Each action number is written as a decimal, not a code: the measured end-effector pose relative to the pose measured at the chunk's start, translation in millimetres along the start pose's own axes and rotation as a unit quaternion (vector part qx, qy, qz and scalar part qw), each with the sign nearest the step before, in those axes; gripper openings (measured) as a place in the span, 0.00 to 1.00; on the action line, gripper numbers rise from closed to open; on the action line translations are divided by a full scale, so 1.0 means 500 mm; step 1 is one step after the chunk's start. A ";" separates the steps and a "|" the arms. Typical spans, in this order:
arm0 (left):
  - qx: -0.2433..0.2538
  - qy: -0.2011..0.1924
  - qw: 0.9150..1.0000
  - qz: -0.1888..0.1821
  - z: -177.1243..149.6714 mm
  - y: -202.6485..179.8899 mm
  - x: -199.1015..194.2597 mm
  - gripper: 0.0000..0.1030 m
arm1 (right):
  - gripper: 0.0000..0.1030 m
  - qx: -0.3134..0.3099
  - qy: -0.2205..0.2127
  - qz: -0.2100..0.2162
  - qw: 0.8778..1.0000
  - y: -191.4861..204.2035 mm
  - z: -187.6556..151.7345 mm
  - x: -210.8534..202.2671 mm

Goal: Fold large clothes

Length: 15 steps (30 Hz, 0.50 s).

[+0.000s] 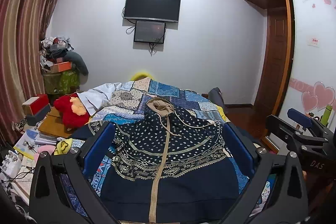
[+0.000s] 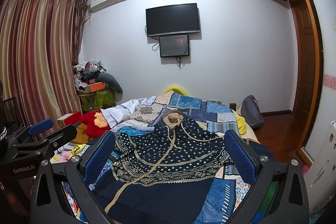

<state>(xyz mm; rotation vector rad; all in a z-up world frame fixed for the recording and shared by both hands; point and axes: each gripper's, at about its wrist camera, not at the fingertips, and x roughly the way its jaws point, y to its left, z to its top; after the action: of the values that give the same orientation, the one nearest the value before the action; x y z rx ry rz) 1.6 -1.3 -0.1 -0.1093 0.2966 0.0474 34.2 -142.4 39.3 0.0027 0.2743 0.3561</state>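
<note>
Both wide-open, empty, the left hand-held gripper (image 1: 168, 148) and right hand-held gripper (image 2: 170, 152) hover above the hoodie (image 1: 168, 150) spread across the bed (image 1: 189, 102).

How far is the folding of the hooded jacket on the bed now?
Done: the hooded jacket lies front up on the patchwork quilt, zipped, sleeves apparently tucked in. In hand: nothing; left gripper and right gripper are open above it. Left: folding the body and hood.
</note>
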 end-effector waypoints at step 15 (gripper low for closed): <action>-0.002 0.001 1.000 0.001 0.000 -0.001 0.004 1.00 | 1.00 0.000 0.002 0.000 1.000 0.000 -0.003 0.003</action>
<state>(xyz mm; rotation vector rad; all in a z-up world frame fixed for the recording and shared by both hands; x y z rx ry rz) 3.3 -1.9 -0.8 -0.1134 0.2992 0.0499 35.0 -141.8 37.4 0.0024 0.2781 0.3569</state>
